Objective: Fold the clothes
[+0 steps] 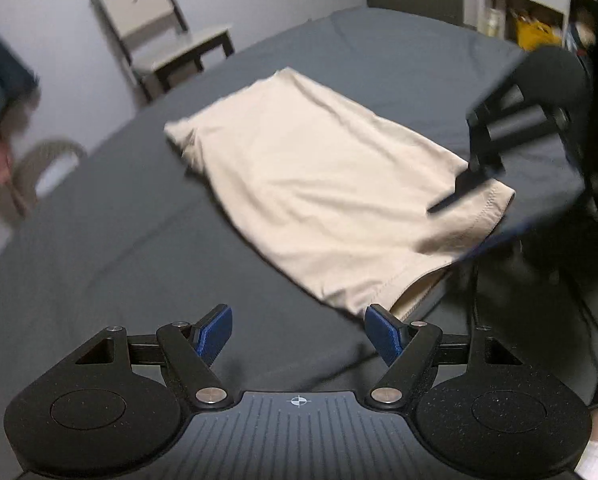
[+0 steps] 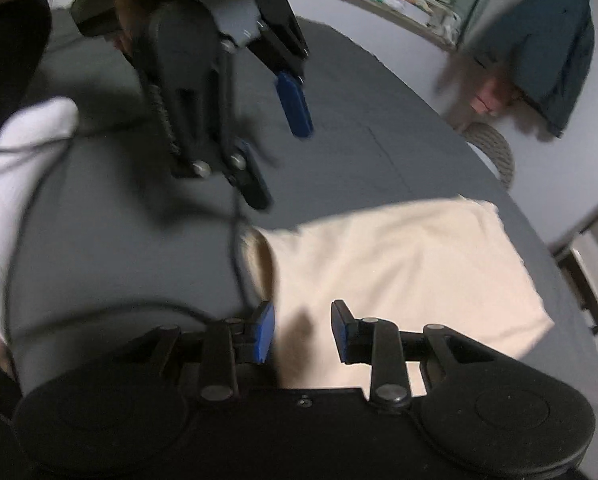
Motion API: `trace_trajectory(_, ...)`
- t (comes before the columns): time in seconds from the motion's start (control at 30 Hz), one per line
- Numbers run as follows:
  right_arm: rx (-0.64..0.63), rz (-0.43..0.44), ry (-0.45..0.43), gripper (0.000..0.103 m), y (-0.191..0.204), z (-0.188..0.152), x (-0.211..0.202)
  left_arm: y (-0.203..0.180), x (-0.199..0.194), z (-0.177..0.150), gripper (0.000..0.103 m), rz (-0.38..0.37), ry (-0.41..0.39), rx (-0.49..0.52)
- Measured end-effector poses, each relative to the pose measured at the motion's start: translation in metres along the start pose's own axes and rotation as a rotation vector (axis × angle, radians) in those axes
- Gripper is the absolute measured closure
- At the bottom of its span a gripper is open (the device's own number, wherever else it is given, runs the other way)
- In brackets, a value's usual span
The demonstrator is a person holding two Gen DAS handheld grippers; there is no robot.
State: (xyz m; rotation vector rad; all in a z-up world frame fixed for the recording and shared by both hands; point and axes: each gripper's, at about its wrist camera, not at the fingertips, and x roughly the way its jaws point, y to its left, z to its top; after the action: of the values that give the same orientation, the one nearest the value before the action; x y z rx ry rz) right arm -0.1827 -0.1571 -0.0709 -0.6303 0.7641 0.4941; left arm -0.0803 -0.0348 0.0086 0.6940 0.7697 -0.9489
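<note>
Left wrist view: a beige garment lies on the grey bed, already folded into a rough rectangle with more than 1 layer showing at the near hem. The far-left corner is bunched, and the near-right corner lies open with an inner layer peeking out. The left gripper hangs above the bed just short of the near hem, jaws spread wide and empty. The right gripper comes in from the right over the garment's right edge; it is blurred here, so I cannot tell its jaws from this side. A chair stands by the wall beyond the bed. Right wrist view: the right gripper sits right over the near edge of the garment, jaws spread with cloth in view between them but nothing pinched. The left gripper hangs above bare bed well beyond the garment's left edge, jaws apart and empty. A dark jacket hangs on the far wall. Judgement: the fold is partly done, with at least 1 fold in. Probably left are another fold to make it compact and a tidy of the loose corners. Neither gripper holds cloth, so a fresh grasp comes next.
</note>
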Motion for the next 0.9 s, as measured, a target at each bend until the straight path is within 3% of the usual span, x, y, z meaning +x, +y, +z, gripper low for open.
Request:
trace_trajectory(0.2,-0.008,-0.061,-0.007,0.072,0.009,0.009,0.017,0.000,0.013,-0.001,0.029,-0.002,0.041,0.017)
trace_trajectory(0.33,-0.078,-0.068,0.002,0.072,0.019,0.010,0.029,-0.006,0.012,-0.002,0.029,-0.007,0.024,0.082)
trace_trajectory(0.43,-0.176,-0.141,-0.046,0.075,0.031,0.009,0.033,-0.016,0.010,-0.005,0.029,0.031,0.021,0.193)
trace_trajectory(0.53,-0.235,-0.161,-0.070,0.093,0.038,0.010,0.037,-0.031,0.009,-0.011,0.029,0.095,-0.005,0.351)
trace_trajectory(0.6,-0.247,-0.161,-0.076,0.095,0.041,0.009,0.039,-0.044,0.010,-0.018,0.029,0.154,-0.045,0.494)
trace_trajectory(0.73,-0.175,-0.135,-0.104,0.096,0.033,0.010,0.034,-0.065,0.011,-0.027,0.029,0.234,-0.136,0.701)
trace_trajectory(0.9,-0.029,-0.109,-0.147,0.096,0.011,0.008,0.020,-0.088,0.011,-0.031,0.029,0.258,-0.238,0.841)
